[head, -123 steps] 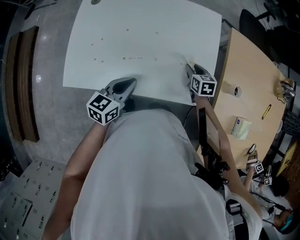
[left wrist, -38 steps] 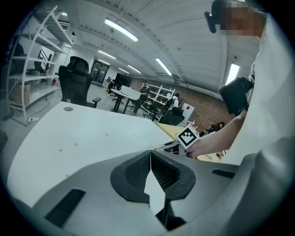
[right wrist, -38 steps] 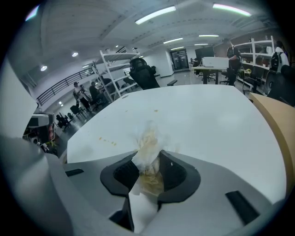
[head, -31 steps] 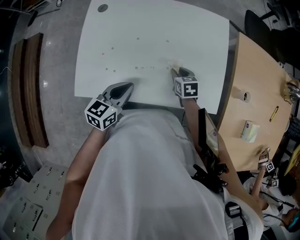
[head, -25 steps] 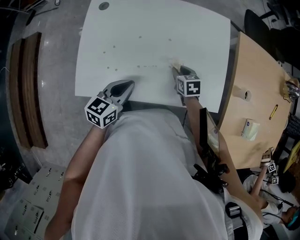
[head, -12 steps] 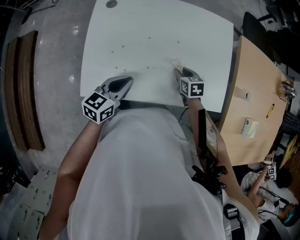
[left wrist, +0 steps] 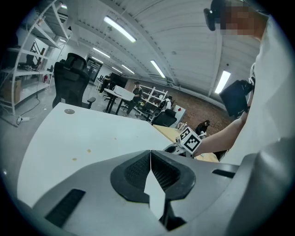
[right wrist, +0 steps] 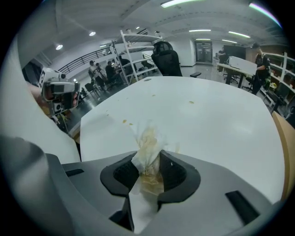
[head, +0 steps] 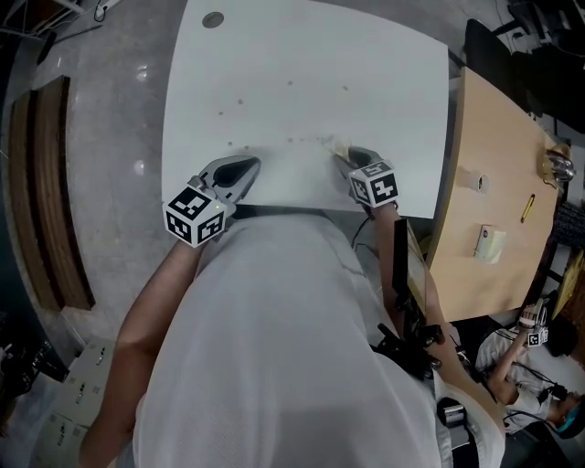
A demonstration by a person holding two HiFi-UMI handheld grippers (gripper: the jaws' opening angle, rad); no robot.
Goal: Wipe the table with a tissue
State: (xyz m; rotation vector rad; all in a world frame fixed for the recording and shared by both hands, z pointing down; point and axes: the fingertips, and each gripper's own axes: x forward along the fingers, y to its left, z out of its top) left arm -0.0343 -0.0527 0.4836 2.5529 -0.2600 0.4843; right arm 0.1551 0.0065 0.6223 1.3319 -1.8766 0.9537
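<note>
The head view looks steeply down on a white table [head: 302,55], with the person's body below it. There the right gripper [head: 340,154] points down at the near part of the table top, and a small crumpled tissue [head: 329,144] shows at its tip. Whether the tissue touches the surface cannot be told from above.

How the tissue is held is seen only in the right gripper view. The two jaws are closed on it, and it sticks out in front of them, stained yellow-brown. This view also shows small brown spots [right wrist: 124,121] on the table just beyond the tissue, toward the left.

In the head view the left gripper [head: 247,166] is over the near edge of the table, well apart from the right one. The left gripper view shows its jaws pressed together with nothing between them. Beyond them it shows the marker cube [left wrist: 190,140] of the right gripper. A round grey cap [head: 212,19] at the far corner of the table is plain in the head view.
</note>
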